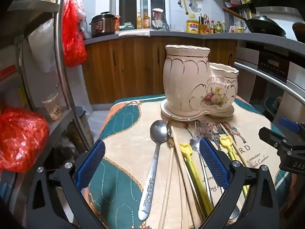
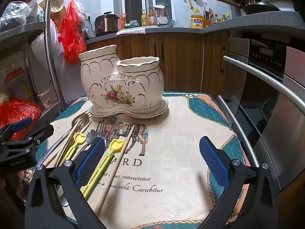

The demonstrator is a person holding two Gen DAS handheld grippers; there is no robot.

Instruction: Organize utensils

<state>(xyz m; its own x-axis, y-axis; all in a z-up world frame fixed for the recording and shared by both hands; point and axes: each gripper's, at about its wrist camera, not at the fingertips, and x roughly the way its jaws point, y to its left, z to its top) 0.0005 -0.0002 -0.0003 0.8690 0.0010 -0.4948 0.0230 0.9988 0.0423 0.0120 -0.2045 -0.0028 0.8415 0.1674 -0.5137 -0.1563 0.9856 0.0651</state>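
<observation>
A cream ceramic two-pot utensil holder [image 1: 198, 84] with a flower print stands at the far side of a patterned mat [image 1: 122, 171]; it also shows in the right wrist view [image 2: 124, 85]. Before it lie a large metal spoon [image 1: 155, 152], wooden chopsticks [image 1: 177, 156], yellow plastic utensils [image 1: 192, 168] and forks [image 2: 101, 127]. My left gripper [image 1: 152, 166] is open above the spoon and chopsticks. My right gripper [image 2: 152, 164] is open above the mat, its left finger over a yellow utensil [image 2: 106, 162] and a chopstick [image 2: 118, 162].
A metal shelf rack with red bags [image 1: 21, 139] stands at the left. An oven with a steel handle [image 2: 266, 80] is at the right. Wooden cabinets and a cluttered counter [image 1: 152, 32] run along the back.
</observation>
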